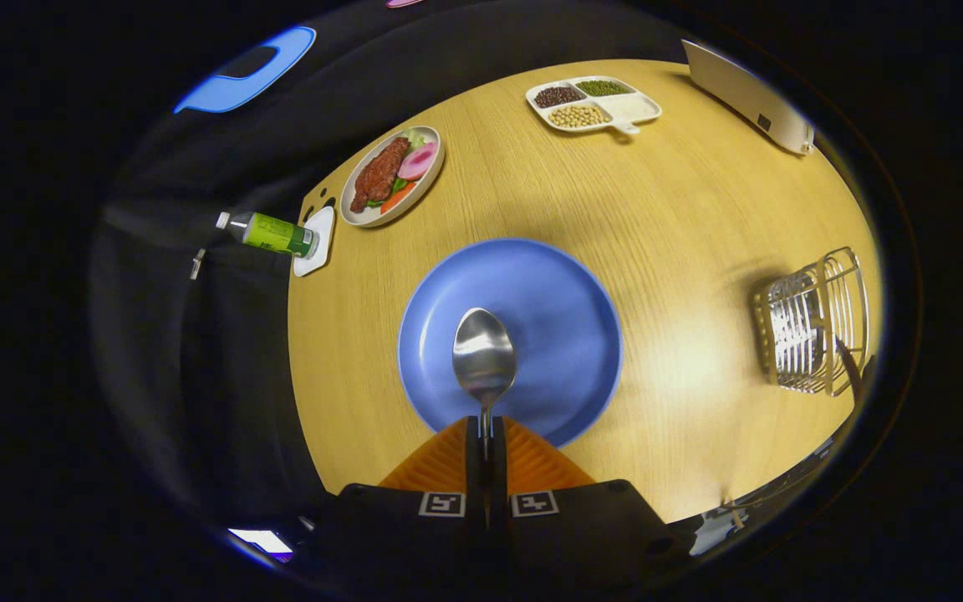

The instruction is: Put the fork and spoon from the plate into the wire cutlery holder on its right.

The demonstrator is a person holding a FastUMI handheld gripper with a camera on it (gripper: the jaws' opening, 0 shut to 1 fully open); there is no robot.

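A metal spoon [484, 358] sticks out ahead of my gripper [486, 435], bowl forward, its thin handle pinched between the two fingers, which are shut on it. The spoon hangs above a round blue plate [557, 284] that lies on the wooden table just beyond the fingers. The plate's surface is bare around the spoon. The wire cutlery holder [812, 322] stands on the table well to the right of the plate, near the table's edge, with a dark handle leaning in it.
Beyond the plate, to the left, lies an oval dish of food [392, 175]. A green bottle [268, 233] lies on a white coaster at the table's left edge. A divided white tray of beans [593, 104] and a white box [749, 94] sit at the far side.
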